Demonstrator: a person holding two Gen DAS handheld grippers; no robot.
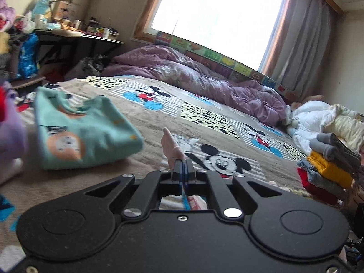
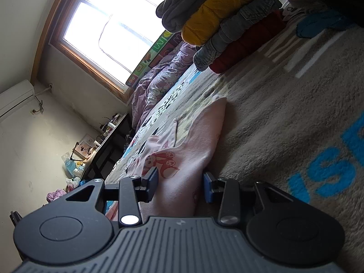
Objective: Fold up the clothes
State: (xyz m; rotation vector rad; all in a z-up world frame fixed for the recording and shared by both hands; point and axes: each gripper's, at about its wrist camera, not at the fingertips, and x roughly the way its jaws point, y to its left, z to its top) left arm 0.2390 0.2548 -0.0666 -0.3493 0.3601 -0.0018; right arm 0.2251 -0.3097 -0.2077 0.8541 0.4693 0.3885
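Covering the bed, the cartoon blanket [image 2: 284,122] carries a pink garment [image 2: 182,150] near its front edge, pinched by the closed left gripper [image 1: 183,170] and straddled by the half-open right gripper [image 2: 180,184], so the unpinned side may slip and crease.

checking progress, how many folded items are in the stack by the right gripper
4 visible: grey on top, yellow beneath it, grey denim next, dark red at the bottom, resting on the blanket. More may be hidden behind them.
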